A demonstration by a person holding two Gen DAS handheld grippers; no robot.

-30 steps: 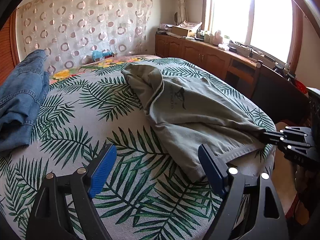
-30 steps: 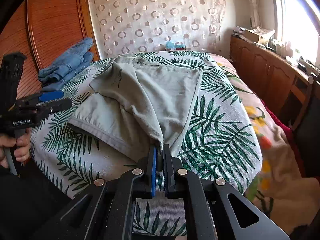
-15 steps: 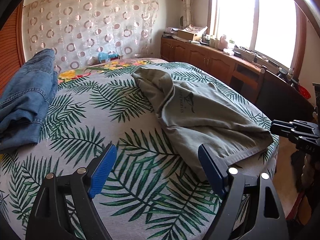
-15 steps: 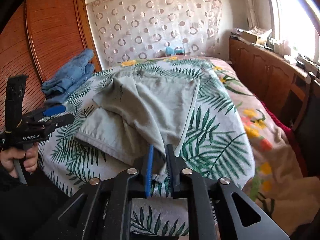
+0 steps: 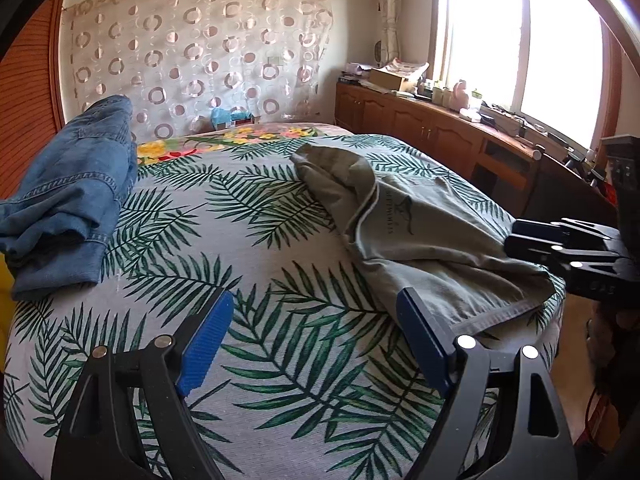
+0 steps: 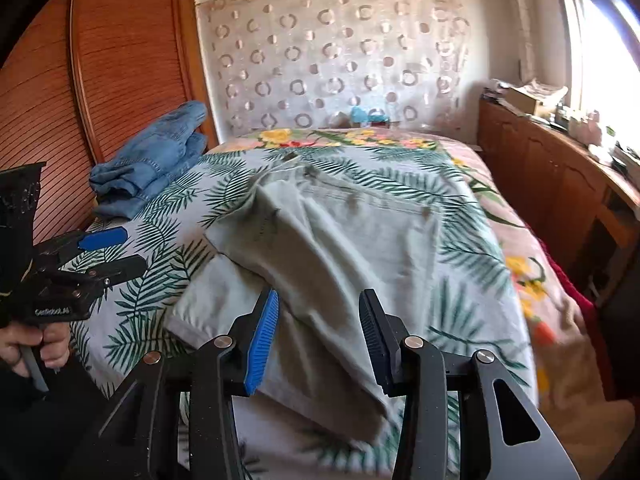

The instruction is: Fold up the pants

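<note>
On the near right of the bed point(image 5: 280, 312), the grey pants point(image 6: 332, 264) are lying half-folded; the right gripper point(image 6: 316, 340) is opening, cloth unpinched, the left gripper point(image 5: 312, 344) gaping empty. The loose hem risks sliding off the near edge.

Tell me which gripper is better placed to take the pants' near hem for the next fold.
Probably the right gripper: its opening jaws sit over the pants at the near hem. The left gripper is open over bare bedspread, beside the pants.
</note>
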